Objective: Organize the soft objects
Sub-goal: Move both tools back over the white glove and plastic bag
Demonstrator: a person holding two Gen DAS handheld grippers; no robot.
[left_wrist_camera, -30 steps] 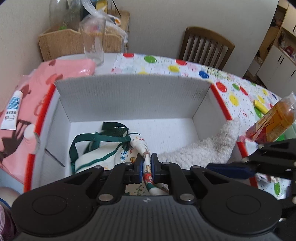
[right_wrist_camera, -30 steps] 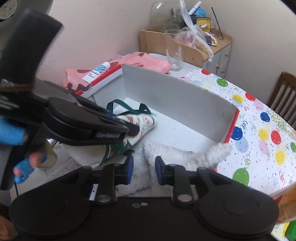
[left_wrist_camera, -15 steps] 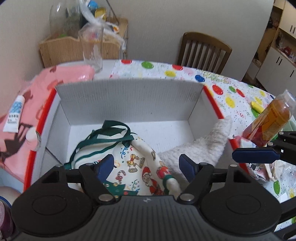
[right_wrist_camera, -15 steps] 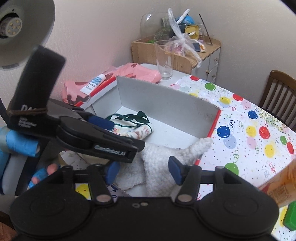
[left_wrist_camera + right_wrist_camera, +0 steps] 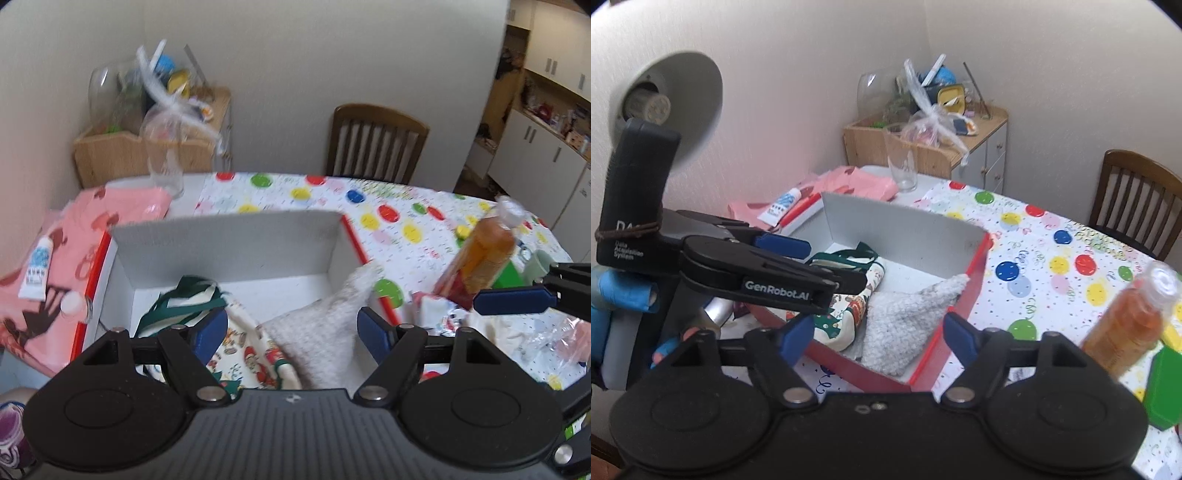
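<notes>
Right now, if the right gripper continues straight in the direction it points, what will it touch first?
Probably the white knitted cloth lying in the red-edged box. The right gripper is opening, nothing between its jaws, and aims down at that cloth, though depth is uncertain.

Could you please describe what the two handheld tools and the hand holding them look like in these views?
Both are matte black plastic. The left tool and right tool each have two blue-padded fingers on pivoting arms with silver screws, above a ribbed body. Seen from the right wrist, the left one reads "GenRobot.AI", with a brown band around its upright black block. The hand wears blue finger coverings.
</notes>
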